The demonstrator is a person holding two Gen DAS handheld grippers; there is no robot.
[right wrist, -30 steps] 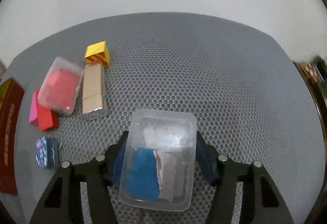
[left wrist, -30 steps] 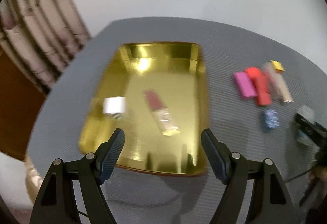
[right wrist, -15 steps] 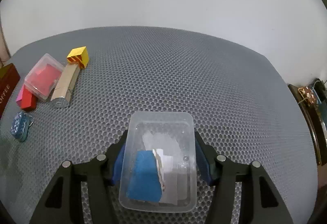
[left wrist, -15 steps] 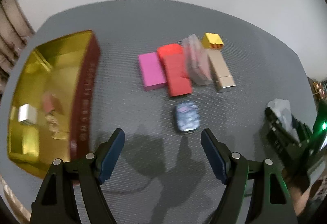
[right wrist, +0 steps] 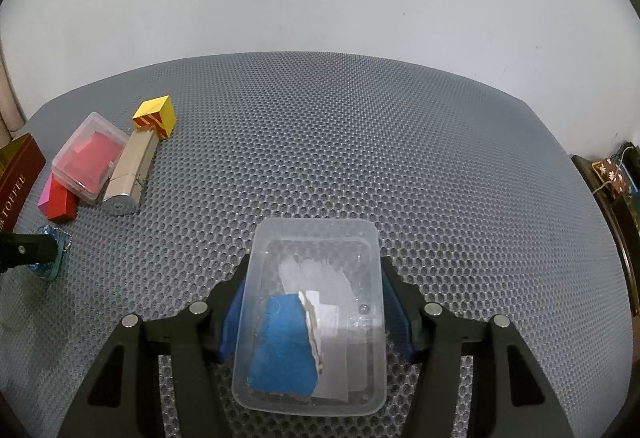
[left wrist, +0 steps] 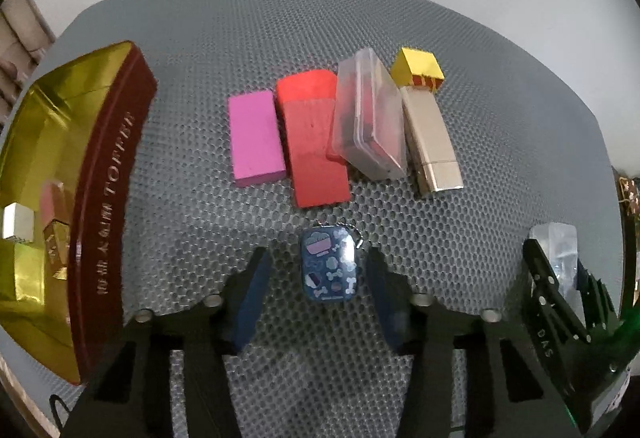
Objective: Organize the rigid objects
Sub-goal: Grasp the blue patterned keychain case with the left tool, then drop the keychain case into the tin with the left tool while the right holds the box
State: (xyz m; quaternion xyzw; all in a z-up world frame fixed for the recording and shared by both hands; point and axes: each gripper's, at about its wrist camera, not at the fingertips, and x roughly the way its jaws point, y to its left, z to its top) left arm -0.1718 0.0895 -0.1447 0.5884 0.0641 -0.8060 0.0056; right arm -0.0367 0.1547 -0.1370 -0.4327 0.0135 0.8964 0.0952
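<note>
My left gripper is open low over the grey mat, its fingers on either side of a small blue patterned tin. Beyond it lie a pink block, a red block, a clear case with red contents, a gold bar and a yellow cube. My right gripper is shut on a clear plastic box with blue and white pieces inside. The same objects show at the left in the right wrist view, with the clear case.
A gold tin tray with a dark red wall stands at the left, holding a white block and a wrapped bar. The right gripper with its box shows at the right. The mat edge and a pale wall lie beyond.
My left gripper swung right from above the gold tray to the loose objects and dropped around the blue tin. My right gripper kept hold of the clear box and moved little.
</note>
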